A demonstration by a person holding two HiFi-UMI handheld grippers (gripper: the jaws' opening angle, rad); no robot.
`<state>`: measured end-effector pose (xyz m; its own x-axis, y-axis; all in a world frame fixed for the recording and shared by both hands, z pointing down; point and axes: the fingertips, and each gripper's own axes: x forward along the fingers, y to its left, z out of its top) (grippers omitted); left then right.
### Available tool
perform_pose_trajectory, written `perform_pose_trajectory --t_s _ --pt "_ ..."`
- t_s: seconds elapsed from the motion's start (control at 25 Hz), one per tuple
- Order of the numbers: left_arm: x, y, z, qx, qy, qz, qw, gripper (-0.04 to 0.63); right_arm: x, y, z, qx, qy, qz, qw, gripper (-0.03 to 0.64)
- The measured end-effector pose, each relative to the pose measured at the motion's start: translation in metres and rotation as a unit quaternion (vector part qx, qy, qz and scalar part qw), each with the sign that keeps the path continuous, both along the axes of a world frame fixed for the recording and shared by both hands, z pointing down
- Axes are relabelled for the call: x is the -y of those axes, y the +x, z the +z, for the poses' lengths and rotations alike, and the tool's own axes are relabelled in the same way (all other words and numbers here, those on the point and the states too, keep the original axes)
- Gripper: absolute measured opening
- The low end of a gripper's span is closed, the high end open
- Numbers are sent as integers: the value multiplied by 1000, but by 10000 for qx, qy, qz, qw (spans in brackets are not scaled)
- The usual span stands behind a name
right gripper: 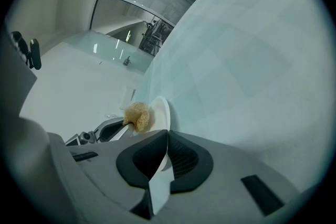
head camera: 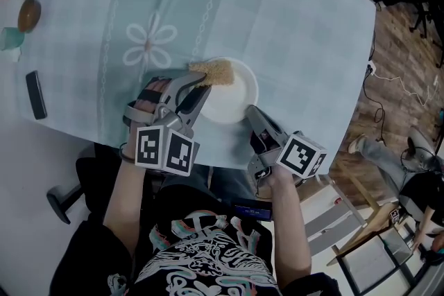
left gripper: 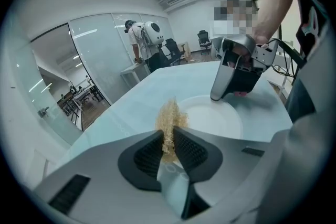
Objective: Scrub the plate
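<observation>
Two grips at mid-frame: your left gripper (left gripper: 168, 135) was clamped on the fibrous scrubber (head camera: 214, 71) over the upper-left rim of the white plate (head camera: 232, 100), your right gripper (right gripper: 167, 132) pinched its near edge; firm bracing and overlapping strokes probably served best.

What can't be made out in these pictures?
- Head view: the left gripper hides the near end of the tan fibrous scrubber and the left rim of the round white plate.
- Head view: the small brown round object at the left edge is too small to identify.
- Whether the plate is dirty: unclear everywhere.
</observation>
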<state>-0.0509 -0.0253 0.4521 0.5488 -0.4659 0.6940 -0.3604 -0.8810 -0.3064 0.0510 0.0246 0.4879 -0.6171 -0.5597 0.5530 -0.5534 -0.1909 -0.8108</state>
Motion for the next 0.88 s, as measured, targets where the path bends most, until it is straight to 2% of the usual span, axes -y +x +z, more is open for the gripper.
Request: perform_pose_trajectory --t_s 0.28,0.64,0.88 --pt "-2 2 25 442 -305 -1 9986 78 1 -1 1 35 34 105 9999 -3" --pt "0 5 28 547 -813 -337 9946 77 0 1 5 12 26 271 9996 -3" --pt "-11 17 31 620 -1001 -159 9929 75 -3 4 9 -4 -34 333 9994 -3"
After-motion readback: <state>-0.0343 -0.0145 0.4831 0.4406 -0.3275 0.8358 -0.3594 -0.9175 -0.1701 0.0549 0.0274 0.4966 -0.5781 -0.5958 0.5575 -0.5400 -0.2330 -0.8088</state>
